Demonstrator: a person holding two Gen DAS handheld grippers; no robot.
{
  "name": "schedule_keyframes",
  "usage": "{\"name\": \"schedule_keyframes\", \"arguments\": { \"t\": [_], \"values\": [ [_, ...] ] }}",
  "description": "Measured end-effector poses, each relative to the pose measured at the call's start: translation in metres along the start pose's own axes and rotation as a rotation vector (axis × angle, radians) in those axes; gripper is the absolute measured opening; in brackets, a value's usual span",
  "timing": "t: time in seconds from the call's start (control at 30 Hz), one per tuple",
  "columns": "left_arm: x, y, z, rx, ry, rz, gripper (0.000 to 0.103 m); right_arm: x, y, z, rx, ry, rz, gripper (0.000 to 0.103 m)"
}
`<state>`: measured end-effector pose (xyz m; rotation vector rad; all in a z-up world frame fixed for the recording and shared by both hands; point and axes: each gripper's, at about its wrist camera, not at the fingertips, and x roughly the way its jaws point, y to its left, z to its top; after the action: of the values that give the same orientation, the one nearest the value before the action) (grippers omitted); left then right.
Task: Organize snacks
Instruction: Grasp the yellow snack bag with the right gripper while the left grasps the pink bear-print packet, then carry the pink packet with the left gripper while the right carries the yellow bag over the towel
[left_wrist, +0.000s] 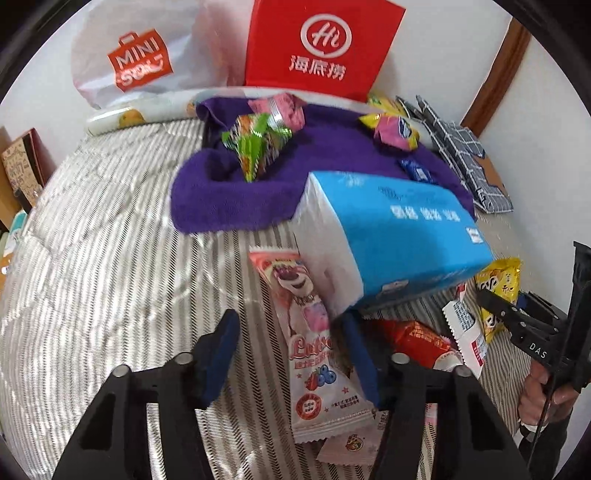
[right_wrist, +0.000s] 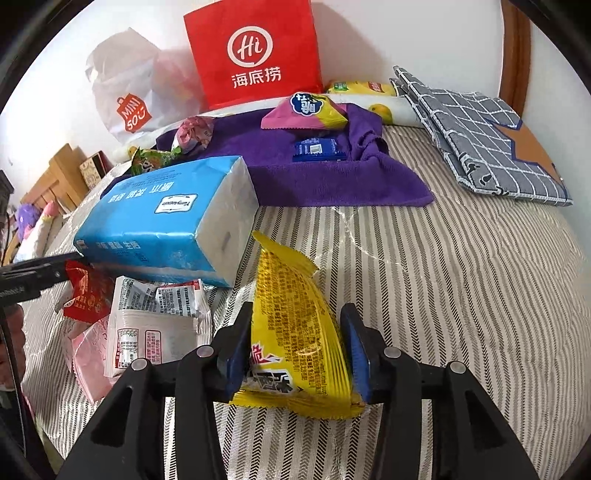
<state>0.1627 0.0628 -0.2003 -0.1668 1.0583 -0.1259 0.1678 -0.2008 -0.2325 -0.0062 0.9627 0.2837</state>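
Right gripper: jaws closed on a yellow snack packet, pads pressing both sides, packet upright between them, its top seal just beside the corner of the blue tissue pack.

Left gripper: jaws wide apart, gripping nothing. Pink bear-print packet flat on the striped bedcover, lying lengthwise in the gap between the jaws; contact with the pads cannot be told. Upper end of that packet tucked against the tissue pack.

Beside the tissue pack's near edge: red packet, white packet with printed label, and pale pink wrapper, overlapping one another in a loose pile.

On the purple towel farther back: green packet, pink crumpled packet, pink-and-yellow packet, small blue packet. All well apart from both grippers.

Against the wall behind the towel: red paper bag upright, white plastic shopping bag to its left. Grey checked cloth folded at the far right of the bedcover. Right gripper also in the left wrist view, at right edge, yellow packet just behind it.
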Motion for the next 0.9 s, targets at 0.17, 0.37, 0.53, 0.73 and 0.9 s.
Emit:
{"name": "schedule_keyframes", "arguments": {
  "t": [0.17,0.37,0.53,0.73,0.9],
  "values": [
    [0.006,-0.009,-0.002,0.026,0.010,-0.023,0.029,-0.002,-0.003,0.000,0.026,0.011,0.012,0.046],
    [0.001,0.001,-0.006,0.025,-0.001,-0.006,0.022,-0.017,0.000,-0.001,-0.011,-0.014,-0.011,0.049],
    [-0.003,0.017,-0.003,-0.010,-0.014,-0.002,0.023,-0.029,0.004,-0.002,-0.055,-0.045,-0.044,0.058],
    [0.007,0.014,0.005,0.012,-0.016,0.032,0.028,-0.027,0.006,-0.005,-0.067,-0.032,-0.052,0.060],
    [0.009,0.011,0.006,0.015,-0.051,0.071,0.029,-0.018,0.005,-0.008,-0.064,-0.015,-0.053,0.060]
  ]
}}
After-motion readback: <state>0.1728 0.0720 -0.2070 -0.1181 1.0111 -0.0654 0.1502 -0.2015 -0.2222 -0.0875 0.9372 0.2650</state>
